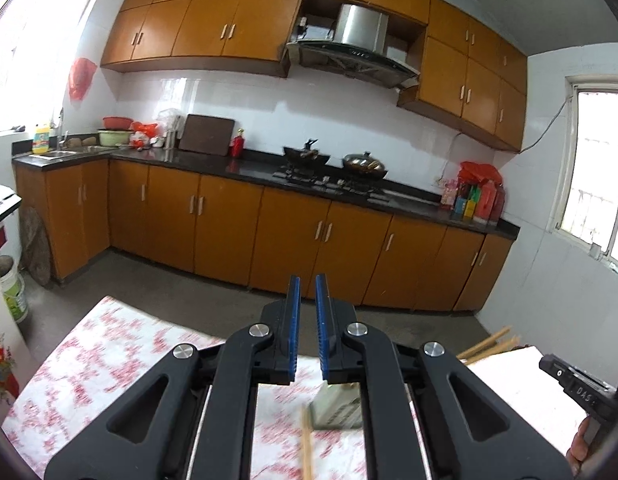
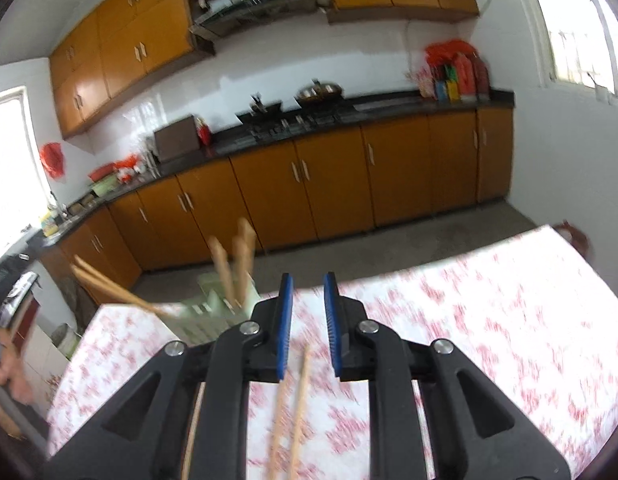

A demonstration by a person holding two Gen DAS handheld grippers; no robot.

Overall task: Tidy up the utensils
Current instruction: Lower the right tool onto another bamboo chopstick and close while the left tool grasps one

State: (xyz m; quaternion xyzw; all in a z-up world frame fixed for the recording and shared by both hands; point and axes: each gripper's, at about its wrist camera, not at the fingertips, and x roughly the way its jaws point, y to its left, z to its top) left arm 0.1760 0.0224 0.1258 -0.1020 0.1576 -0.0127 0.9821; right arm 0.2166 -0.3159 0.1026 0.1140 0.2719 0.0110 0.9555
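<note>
Three or so blurred chopsticks upright in pale holder; both grippers' fingers parted, empty.

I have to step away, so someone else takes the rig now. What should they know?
Left tongs: open a little, empty, raised above the table.
Right tongs: open, empty, over loose chopsticks lying on the table.
Holder: pale green, at the table's far left, several chopsticks already standing in it.
Left to do: pick up the loose chopsticks and put them in the holder.
</note>
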